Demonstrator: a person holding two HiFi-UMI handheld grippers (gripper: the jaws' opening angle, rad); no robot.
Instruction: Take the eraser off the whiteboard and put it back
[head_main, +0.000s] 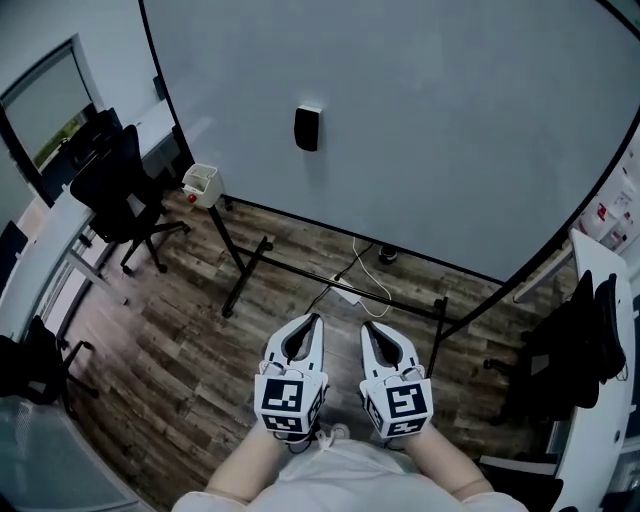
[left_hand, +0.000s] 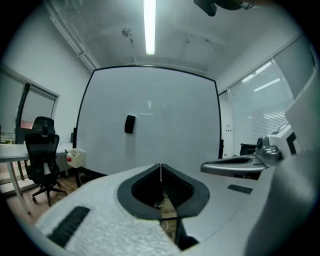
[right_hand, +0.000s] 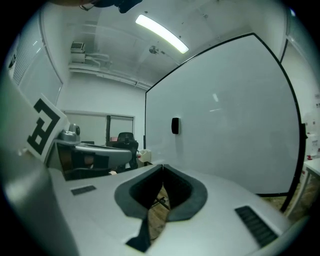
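Both grippers sit low centre, side by side above the wood floor (head_main: 180, 350): left gripper (head_main: 316, 320), right gripper (head_main: 368, 326), fingers pressed together on each, nothing between them. Eraser (head_main: 307, 128) clings to the whiteboard (head_main: 450, 150), upper centre, well apart from both. My judgement: get close, spread one pair of fingers before contact, grip the eraser's narrow sides, pull straight off.

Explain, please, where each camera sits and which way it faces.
Head view: on the person's head, looking steeply down at floor and whiteboard; forearms, left gripper, right gripper show.
Left gripper view: on that gripper, along its shut fingers toward the whiteboard; right gripper at right.
Right gripper view: likewise, fingers shut; left gripper at left.
Shared: all three show the eraser on the whiteboard.
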